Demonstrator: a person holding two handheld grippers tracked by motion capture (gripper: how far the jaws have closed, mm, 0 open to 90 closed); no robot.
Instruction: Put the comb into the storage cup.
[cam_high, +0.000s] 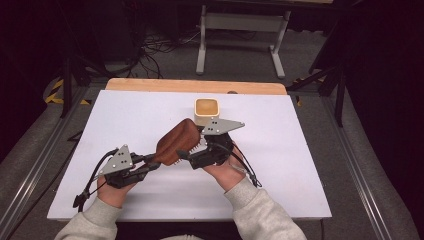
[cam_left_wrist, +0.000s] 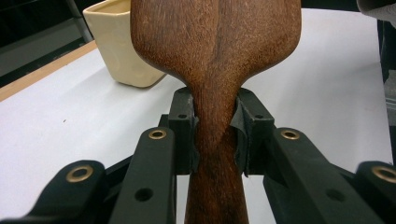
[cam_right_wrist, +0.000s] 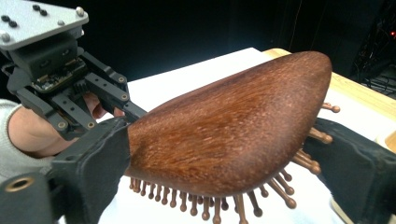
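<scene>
White board covered the table (cam_high: 280, 165), with a wooden strip along its far edge and dark floor and cables beyond. I had the left gripper (cam_left_wrist: 215, 135) clamped on the neck of the brush (cam_high: 175, 141), both pads pressed against the narrow wood just below the head. The right gripper (cam_right_wrist: 224, 154) had its jaws spread around the brush head; whether they touched it I could not tell. I held the brush above the board, wooden back up and pins pointing down. Just beyond it stood a cream cup (cam_high: 206, 111). I could read no brand, label or writing anywhere.
</scene>
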